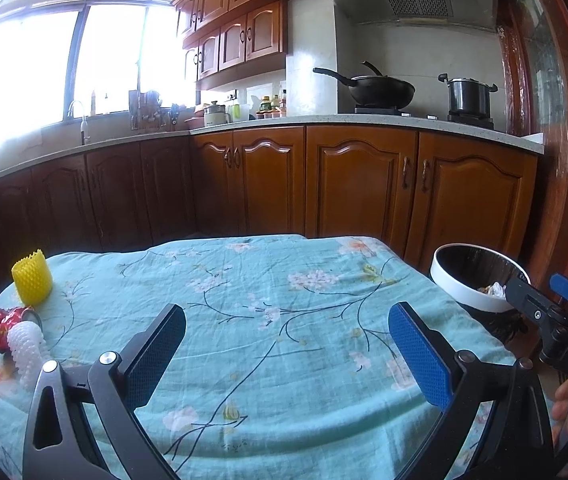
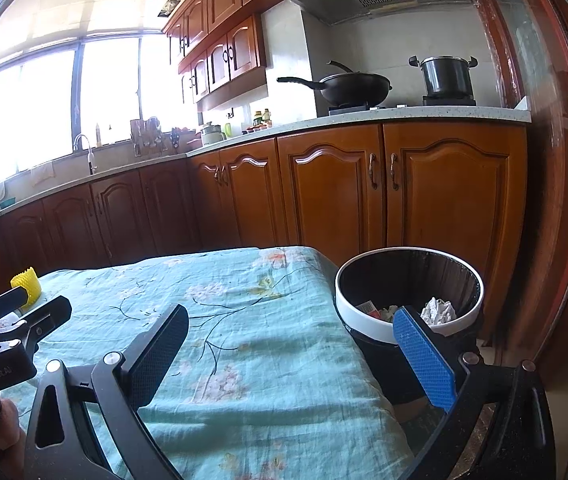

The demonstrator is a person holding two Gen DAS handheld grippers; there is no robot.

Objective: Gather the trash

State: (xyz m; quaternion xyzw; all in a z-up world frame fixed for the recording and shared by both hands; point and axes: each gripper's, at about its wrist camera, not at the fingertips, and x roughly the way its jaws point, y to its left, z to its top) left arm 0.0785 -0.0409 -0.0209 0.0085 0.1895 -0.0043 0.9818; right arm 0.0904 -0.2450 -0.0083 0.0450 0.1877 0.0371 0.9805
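On the counter (image 1: 284,300), far left: foam sleeve (image 1: 32,282) upright, with crushed can (image 1: 6,326) and net sleeve (image 1: 28,350) touching just in front. Off the right edge, on the floor: bin (image 2: 407,300), holding crumpled paper (image 2: 437,310) and scraps.

Beside the yellow foam sleeve (image 1: 32,282), the white foam net (image 1: 28,350) hides part of the red can (image 1: 6,326), while the bin (image 2: 409,300) keeps its scraps too small to name.
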